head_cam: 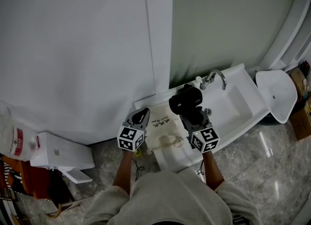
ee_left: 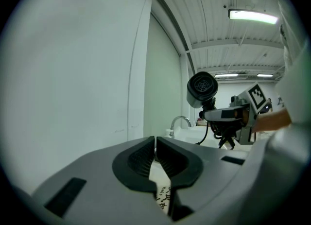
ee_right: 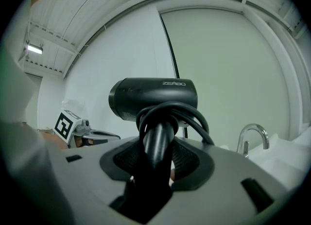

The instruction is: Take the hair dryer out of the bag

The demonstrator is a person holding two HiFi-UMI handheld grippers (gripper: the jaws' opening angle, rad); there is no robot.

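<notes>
The right gripper's [ee_right: 156, 158] ribbed black jaws stand part-way apart, clamped on the handle of the hair dryer [ee_right: 153, 97]. The dryer's glossy cord is looped in a thick coil around that handle. Its matte black barrel lies crosswise at 12 o'clock above the jaws, clear of the bag.

The left gripper's [ee_left: 155, 158] jaws are pressed together, pinching a thin fold of the bag [ee_left: 163, 190], a cream cloth printed with dark lettering.

In the head view both forearms reach forward from 6 o'clock, side by side, with the grippers held nearly level and their marker cubes facing the camera. The left gripper [head_cam: 140, 119] is at 9 o'clock of the right gripper [head_cam: 194, 117]. The bag [head_cam: 165, 131] sags slack between them, its drawstring lying across it, and the hair dryer [head_cam: 185, 100] is raised at 1 o'clock of it.

Below is a smooth white sink [head_cam: 243, 102]. Its curved chrome faucet [head_cam: 216, 77] stands at 1 o'clock of the dryer, against plain pale wall panels.
</notes>
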